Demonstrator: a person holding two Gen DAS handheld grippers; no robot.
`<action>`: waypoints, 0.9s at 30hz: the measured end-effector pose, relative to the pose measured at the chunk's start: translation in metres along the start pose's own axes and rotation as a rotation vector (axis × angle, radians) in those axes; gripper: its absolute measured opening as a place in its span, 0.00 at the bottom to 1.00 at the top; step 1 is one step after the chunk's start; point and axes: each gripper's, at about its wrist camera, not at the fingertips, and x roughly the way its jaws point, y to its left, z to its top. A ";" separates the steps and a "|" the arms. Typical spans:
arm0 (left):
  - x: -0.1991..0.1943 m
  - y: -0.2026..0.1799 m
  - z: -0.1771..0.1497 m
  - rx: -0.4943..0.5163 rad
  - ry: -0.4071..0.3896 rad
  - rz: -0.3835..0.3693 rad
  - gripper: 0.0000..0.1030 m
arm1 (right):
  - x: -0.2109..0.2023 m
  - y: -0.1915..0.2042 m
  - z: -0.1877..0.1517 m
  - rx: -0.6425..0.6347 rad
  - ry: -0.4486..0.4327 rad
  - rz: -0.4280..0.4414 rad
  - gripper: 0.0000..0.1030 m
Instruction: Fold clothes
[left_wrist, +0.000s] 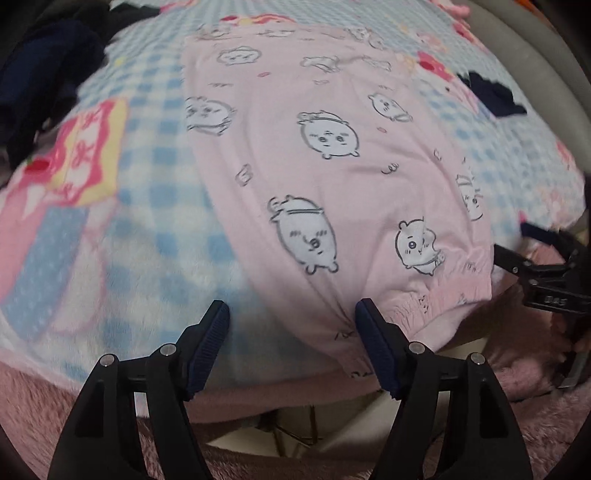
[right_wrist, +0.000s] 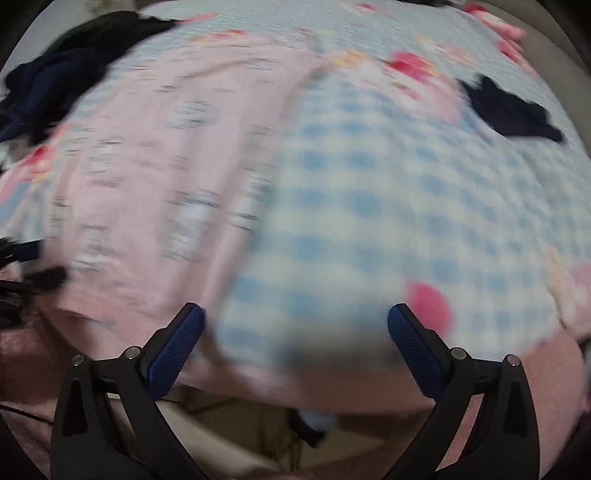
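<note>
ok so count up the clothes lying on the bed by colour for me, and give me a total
Pink: 1, the pink cartoon-print garment spread flat on the checked blanket.
Dark navy or black: 2, a dark pile at the far left and a small dark piece at the far right.
Total: 3. How many items the pile holds cannot be told.

Left gripper (left_wrist: 291, 317): two black plastic arms, triangular, each with an elongated cut-out slot. Jaws faced with dark navy ribbed pads. Two round silver pivot pins per arm, four total.

Right gripper (right_wrist: 295, 325): same black build, same slots, same four silver pins. Pads a brighter blue, fine cross-hatch texture.

Left wrist view, right edge: right gripper body black, small pale lettering on one block, illegible.
</note>
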 end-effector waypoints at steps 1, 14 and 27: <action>-0.005 0.001 0.001 -0.001 -0.022 -0.011 0.71 | -0.002 -0.009 -0.001 0.026 0.002 0.012 0.98; -0.007 -0.051 0.052 0.174 -0.127 0.032 0.71 | 0.000 0.028 0.030 -0.180 -0.024 0.239 0.99; 0.002 -0.045 0.045 0.206 -0.110 0.064 0.72 | -0.010 -0.019 0.012 0.005 -0.057 0.219 0.99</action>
